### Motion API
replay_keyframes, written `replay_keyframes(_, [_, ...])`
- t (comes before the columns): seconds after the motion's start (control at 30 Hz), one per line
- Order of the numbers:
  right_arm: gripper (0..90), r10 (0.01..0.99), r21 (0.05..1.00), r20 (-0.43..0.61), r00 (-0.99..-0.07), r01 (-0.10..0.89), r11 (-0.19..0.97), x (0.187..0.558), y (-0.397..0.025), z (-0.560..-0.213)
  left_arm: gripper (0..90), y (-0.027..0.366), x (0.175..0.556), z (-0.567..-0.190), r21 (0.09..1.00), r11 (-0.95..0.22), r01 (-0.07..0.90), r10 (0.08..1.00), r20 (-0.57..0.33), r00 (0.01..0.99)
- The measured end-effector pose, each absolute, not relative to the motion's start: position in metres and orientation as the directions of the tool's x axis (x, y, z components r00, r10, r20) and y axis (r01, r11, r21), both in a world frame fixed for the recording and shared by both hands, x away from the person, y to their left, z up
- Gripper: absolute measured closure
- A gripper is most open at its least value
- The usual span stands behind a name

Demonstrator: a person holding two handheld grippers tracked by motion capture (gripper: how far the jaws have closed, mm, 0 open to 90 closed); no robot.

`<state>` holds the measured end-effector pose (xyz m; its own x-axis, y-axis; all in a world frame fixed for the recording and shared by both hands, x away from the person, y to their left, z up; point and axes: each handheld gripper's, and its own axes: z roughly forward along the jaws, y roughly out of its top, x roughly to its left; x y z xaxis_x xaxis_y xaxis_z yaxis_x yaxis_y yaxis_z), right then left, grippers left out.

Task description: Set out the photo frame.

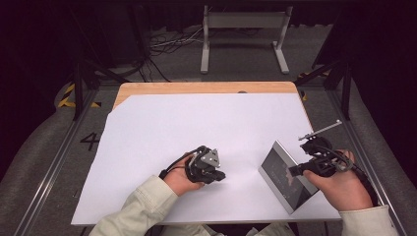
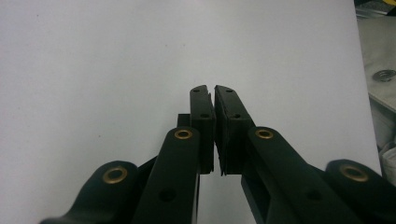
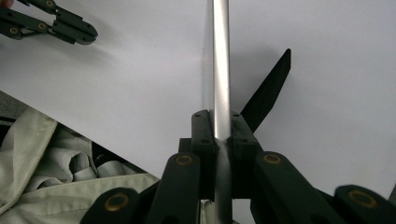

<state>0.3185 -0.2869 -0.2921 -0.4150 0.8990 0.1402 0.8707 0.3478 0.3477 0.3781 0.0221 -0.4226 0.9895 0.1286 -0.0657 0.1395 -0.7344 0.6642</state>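
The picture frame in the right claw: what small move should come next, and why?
Probably lower the picture frame until its black stand and bottom edge rest on the white sheet, then open. The right claw is shut on the frame's silver edge, the stand is already folded out, and the frame leans tilted. The left claw, shut on nothing, is apart from it.

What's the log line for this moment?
right claw: shut on frame edge, frame tilted on sheet | left claw: shut, empty, over sheet
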Motion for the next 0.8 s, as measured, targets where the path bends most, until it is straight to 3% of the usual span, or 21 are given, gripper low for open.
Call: replay_keyframes(0.8, [83.7,0.764,0.357,0.063,-0.642,0.730,0.583,0.347,-0.286,-0.266,86.3,0.045,0.380,-0.425,0.659,-0.726,0.195,0.194,-0.075,0.978])
